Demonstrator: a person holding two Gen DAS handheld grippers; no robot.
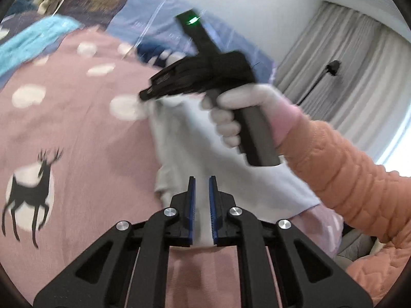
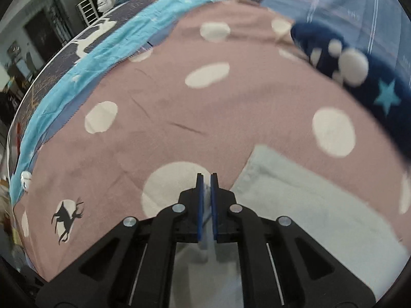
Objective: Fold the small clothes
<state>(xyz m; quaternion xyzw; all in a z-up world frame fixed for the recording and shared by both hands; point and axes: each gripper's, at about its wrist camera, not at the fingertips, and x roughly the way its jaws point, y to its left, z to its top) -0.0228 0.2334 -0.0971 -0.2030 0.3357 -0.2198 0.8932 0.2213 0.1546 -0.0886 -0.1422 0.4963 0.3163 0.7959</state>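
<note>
While the pale white-blue cloth garment [image 1: 179, 138] lay on the pink bedspread with white dots and black deer prints [image 1: 77, 133], the left claw [image 1: 202, 187] sat at the lower centre of the left wrist view, its blue-padded fingers [image 1: 192, 205] parted by a narrow gap. The garment showed in that gap and beyond the tips; whether the pads pinched it could not be told. Above it, in the centre of that frame, a white-gloved right hand [image 1: 231, 118] in an orange quilted sleeve [image 1: 346, 179] gripped the handle of the right claw [image 1: 146, 93], whose tips met the garment's upper edge.

In the right wrist view, the right claw [image 2: 206, 179] stood at the lower centre, nearly closed on a thin fold of the garment [image 2: 308, 205], which spread toward the lower right of the frame. A dark blue fabric with a turquoise star [image 2: 372, 84] lay at the upper right.
</note>
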